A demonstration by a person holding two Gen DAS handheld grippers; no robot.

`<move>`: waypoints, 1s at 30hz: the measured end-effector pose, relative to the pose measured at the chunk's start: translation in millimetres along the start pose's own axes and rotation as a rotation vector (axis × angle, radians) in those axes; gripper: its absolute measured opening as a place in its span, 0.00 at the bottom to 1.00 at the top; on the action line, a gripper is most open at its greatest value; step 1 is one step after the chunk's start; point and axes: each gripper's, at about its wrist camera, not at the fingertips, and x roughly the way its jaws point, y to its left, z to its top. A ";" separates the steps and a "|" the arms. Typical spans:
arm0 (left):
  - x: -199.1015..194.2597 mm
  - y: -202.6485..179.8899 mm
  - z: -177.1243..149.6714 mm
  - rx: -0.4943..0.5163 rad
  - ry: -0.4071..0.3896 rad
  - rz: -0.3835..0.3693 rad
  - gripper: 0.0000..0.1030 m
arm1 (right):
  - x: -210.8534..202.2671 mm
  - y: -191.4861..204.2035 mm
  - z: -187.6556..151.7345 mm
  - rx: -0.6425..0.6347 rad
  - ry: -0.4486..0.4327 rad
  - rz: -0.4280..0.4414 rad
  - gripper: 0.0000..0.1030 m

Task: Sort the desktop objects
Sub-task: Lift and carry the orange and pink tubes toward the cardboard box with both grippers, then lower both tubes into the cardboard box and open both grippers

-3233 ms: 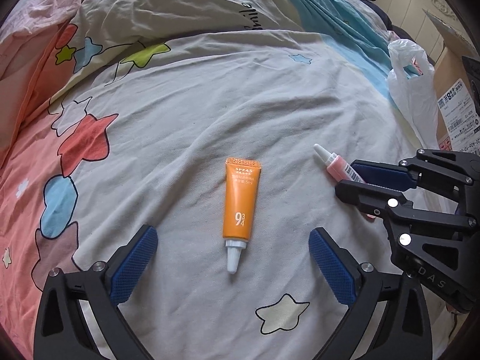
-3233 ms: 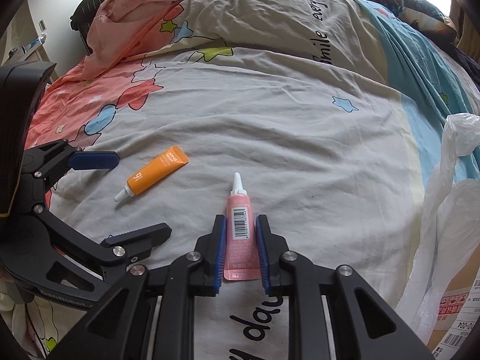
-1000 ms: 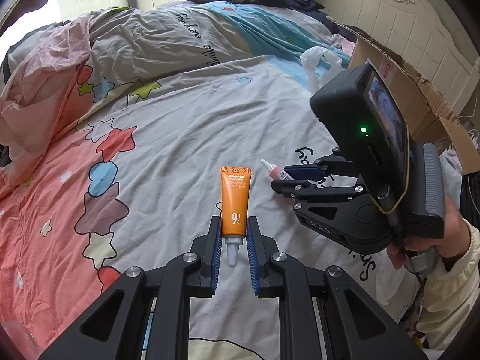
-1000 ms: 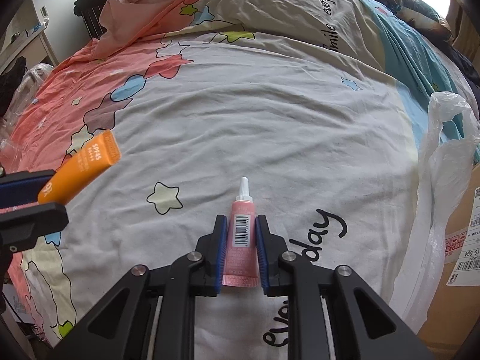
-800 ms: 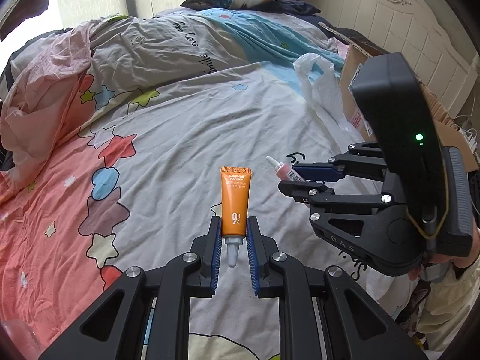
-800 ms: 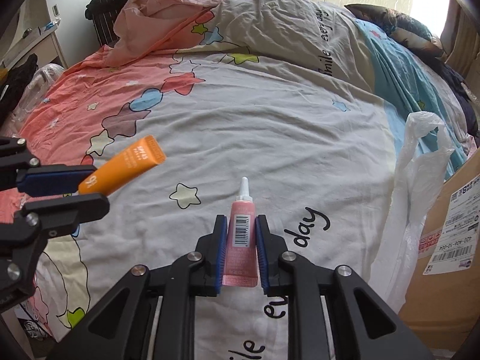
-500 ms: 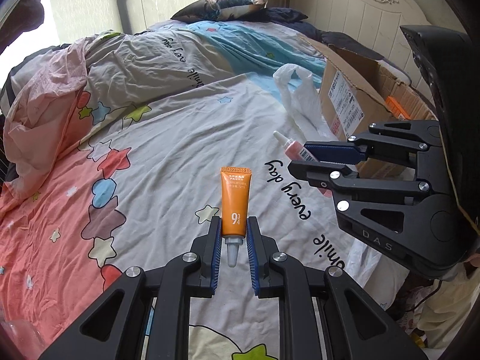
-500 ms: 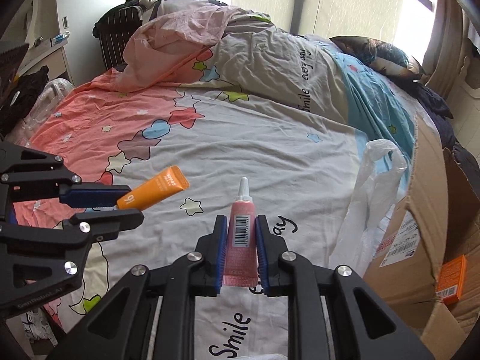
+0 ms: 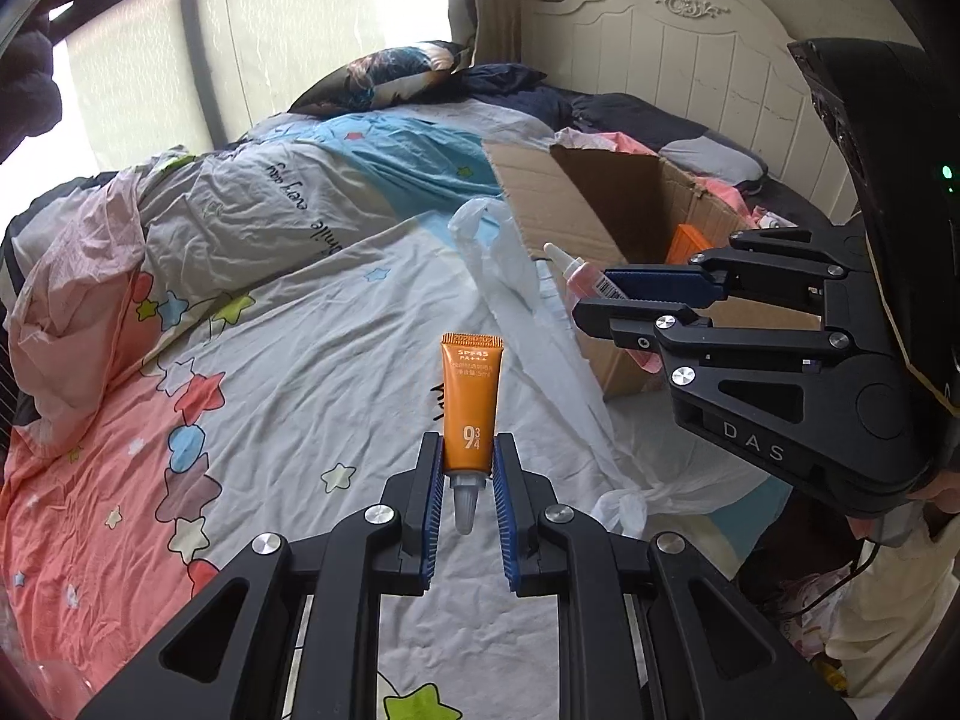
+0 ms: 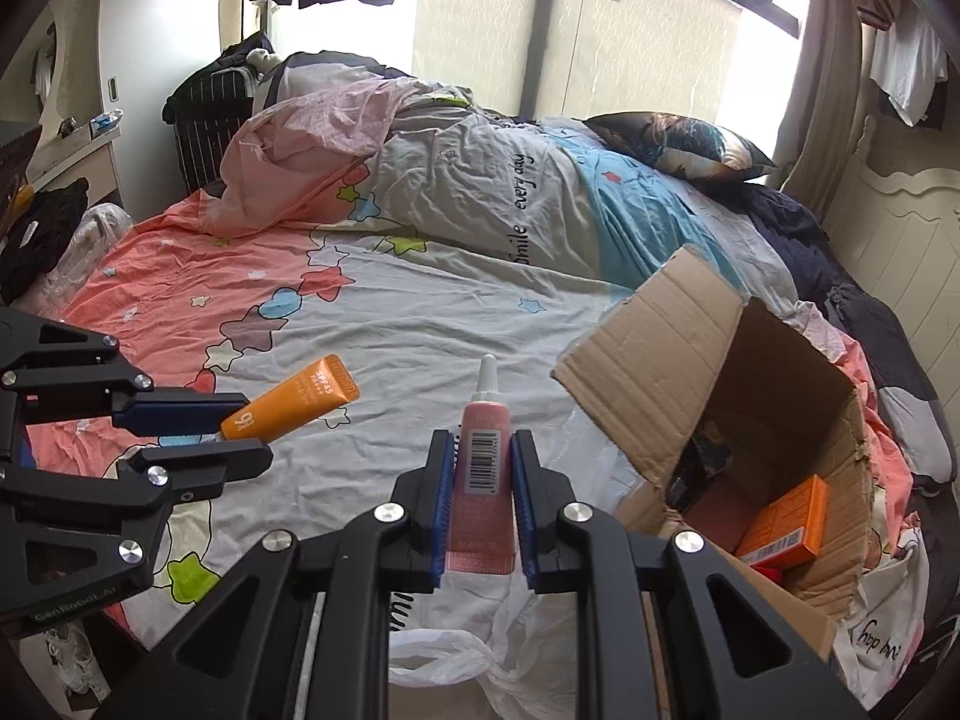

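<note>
- The left gripper (image 9: pixel 469 468) is clenched on an orange tube (image 9: pixel 471 402), its blue pads pressing the tube's lower end from both sides.
- The orange tube is held up off the bed; its white cap points back toward the camera and its crimped end points away, with "SPF45" printed near that end.
- In the right wrist view the same left gripper (image 10: pixel 237 426) enters from the left, with the orange tube (image 10: pixel 294 401) sticking out of it at a slant above the bedsheet (image 10: pixel 420 324).
- The right gripper (image 10: pixel 483 474) grasps a pink tube (image 10: pixel 483 480) between its blue pads; a barcode label faces the camera and the white nozzle points forward.
- In the left wrist view the right gripper (image 9: pixel 606 297) reaches in from the right, and the pink tube (image 9: pixel 579 276) shows at its tip, in front of the cardboard box (image 9: pixel 600 204).
- The cardboard box (image 10: pixel 690 324) sits open on the bed to the right of the pink tube, with an orange carton (image 10: pixel 786 522) lying inside it.
- A white plastic bag (image 9: pixel 510 276) lies crumpled on the sheet beside the box, beneath and between the two grippers.
- The sheet is pale with coloured stars and printed lettering, and a white headboard (image 9: pixel 678 42) stands behind the box.
</note>
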 end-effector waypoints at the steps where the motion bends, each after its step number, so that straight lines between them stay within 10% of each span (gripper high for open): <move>1: -3.2 -5.5 2.4 0.007 -0.007 -0.004 0.16 | -5.1 -4.7 -0.9 0.006 -0.005 -0.008 0.17; 30: 53.2 -135.2 73.9 0.162 -0.011 -0.180 0.16 | -33.4 -151.3 -46.8 0.196 0.011 -0.152 0.17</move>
